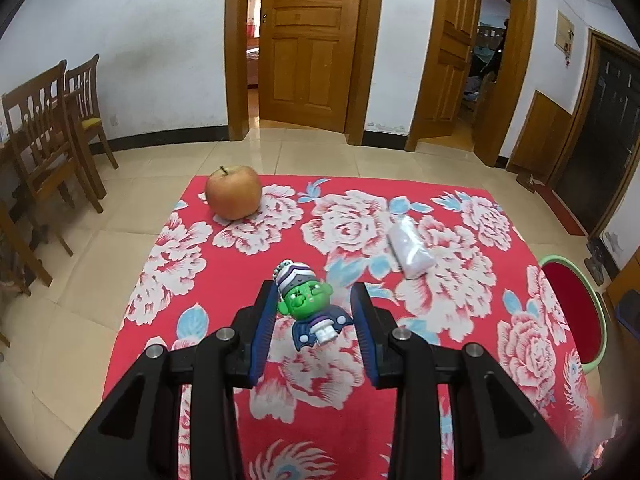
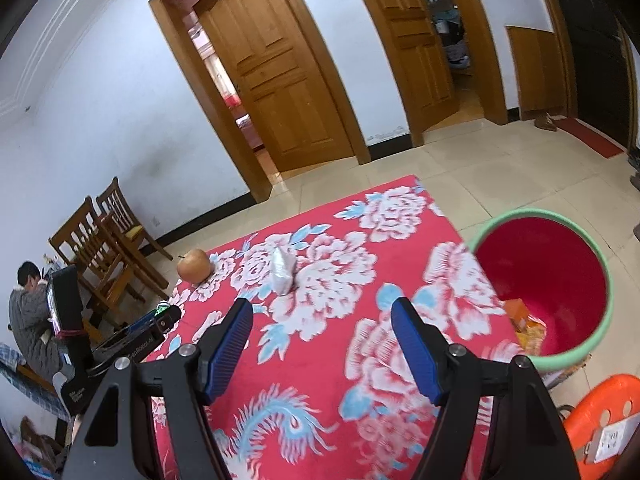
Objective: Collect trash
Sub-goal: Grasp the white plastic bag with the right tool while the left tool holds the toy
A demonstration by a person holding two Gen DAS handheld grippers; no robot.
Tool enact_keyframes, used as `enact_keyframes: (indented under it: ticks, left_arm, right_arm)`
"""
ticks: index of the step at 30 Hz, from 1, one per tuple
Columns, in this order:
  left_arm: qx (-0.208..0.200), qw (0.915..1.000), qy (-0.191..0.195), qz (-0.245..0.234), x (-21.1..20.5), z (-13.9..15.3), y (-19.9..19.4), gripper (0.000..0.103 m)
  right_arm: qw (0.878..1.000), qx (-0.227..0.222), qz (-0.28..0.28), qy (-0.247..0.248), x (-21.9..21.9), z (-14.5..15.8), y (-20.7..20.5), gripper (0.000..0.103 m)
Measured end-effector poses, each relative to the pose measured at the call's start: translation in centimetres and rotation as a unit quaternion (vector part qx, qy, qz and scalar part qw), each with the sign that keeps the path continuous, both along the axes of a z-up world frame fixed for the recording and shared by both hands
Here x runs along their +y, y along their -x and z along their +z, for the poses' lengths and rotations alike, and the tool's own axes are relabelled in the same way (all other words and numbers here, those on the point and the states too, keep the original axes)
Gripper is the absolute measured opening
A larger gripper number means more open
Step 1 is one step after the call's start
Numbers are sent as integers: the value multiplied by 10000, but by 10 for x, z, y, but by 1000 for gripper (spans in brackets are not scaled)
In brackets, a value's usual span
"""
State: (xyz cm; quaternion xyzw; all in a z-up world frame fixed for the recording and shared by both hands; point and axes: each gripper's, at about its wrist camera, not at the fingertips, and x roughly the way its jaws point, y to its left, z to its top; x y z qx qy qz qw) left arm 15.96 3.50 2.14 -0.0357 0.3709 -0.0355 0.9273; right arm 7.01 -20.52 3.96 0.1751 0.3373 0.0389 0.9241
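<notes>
Three things lay on the counter's red floral cloth (image 1: pixel 352 420): one reddish-yellow apple (image 1: pixel 233 192) at upper left, one crumpled white plastic wrapper (image 1: pixel 410 247) right of centre, and one green-faced toy figure keychain (image 1: pixel 311 305) between the spread blue pads of the released left gripper (image 1: pixel 314 328). The right gripper (image 2: pixel 322 344) hung equally released and empty above the cloth, the wrapper beyond it. One green-rimmed red bin (image 2: pixel 544 284) at the right of the frame held some orange scraps (image 2: pixel 524 320).
</notes>
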Motion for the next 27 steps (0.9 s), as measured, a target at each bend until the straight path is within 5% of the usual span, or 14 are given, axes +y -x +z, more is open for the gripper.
enact_keyframes:
  ticks: [11, 27]
  left_arm:
    - [252, 9993, -148, 248, 17, -26, -46, 38]
    - [415, 9982, -126, 409, 29, -55, -60, 38]
  right_arm:
    - [9987, 288, 368, 198, 45, -29, -67, 73]
    - [9924, 872, 682, 539, 85, -94, -152, 49]
